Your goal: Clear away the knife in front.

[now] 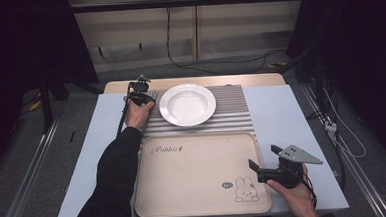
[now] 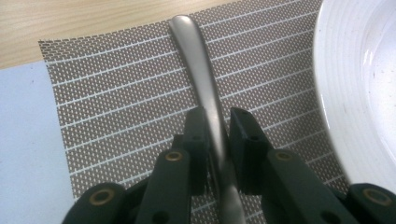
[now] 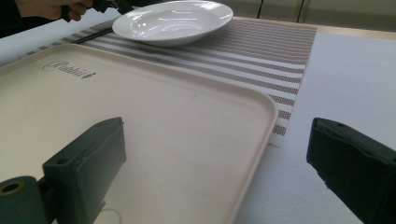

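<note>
A metal handle (image 2: 205,88) is pinched by the left gripper (image 2: 219,126). In the left gripper view, the two black jaws are pressed against the sides of the handle, one on each side. The handle is smooth, grey and shiny. It is laid flat on a striped mat (image 2: 116,102), and its rounded end is pointed toward the wooden table edge (image 2: 70,18). What kind of tool it is cannot be told, because its other end is hidden under the gripper.

In the high view, the left gripper (image 1: 141,93) is seen at the far left corner of the striped mat (image 1: 231,109), just beside a white plate (image 1: 187,105). The plate is set on the mat, at the far side of the table. In the left gripper view, the plate's rim (image 2: 345,93) is seen near the handle but is not touched by it.

A big cream tray (image 1: 199,173) is placed on the near side of the mat. A small rabbit picture (image 1: 246,190) is printed in its near right corner.

The right gripper (image 1: 264,167) is held at the right edge of the tray. Its jaws are spread wide apart, and nothing is held between them. In the right gripper view, one jaw is seen over the tray (image 3: 163,116) and the other over the pale table cover (image 3: 355,70).
</note>
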The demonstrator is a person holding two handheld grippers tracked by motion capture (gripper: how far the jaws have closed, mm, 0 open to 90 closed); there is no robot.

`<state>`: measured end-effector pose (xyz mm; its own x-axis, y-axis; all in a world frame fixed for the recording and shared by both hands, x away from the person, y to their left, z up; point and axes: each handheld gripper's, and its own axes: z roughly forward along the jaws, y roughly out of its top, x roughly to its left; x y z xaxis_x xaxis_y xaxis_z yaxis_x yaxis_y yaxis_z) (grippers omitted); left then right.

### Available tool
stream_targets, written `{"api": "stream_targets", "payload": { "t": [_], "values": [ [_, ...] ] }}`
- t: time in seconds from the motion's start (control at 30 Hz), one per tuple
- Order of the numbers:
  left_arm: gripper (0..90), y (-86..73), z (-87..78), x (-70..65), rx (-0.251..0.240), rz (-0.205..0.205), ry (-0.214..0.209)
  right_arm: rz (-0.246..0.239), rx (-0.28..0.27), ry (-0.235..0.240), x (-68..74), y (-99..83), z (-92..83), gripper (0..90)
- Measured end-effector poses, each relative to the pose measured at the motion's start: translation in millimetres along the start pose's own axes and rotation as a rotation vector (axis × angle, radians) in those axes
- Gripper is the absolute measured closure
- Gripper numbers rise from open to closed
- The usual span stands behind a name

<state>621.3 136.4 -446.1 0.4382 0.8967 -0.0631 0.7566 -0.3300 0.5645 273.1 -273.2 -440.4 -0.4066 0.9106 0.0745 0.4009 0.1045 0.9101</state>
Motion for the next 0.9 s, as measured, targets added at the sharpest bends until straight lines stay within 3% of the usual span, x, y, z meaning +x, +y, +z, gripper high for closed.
{"api": "stream_targets", "payload": {
  "t": [0.2, 0.9],
  "values": [
    [79.7, 2.4, -0.5, -3.8, 0.021, 0.016, 0.021, 0.000, 0.000, 0.002, 0.0, 0.0, 0.2, 4.5],
    [79.8, 3.1, -13.5, -0.3, -0.012, 0.024, 0.026, -0.001, -0.002, -0.001, -0.3, -0.2, 0.0, 4.5]
  ]
}}
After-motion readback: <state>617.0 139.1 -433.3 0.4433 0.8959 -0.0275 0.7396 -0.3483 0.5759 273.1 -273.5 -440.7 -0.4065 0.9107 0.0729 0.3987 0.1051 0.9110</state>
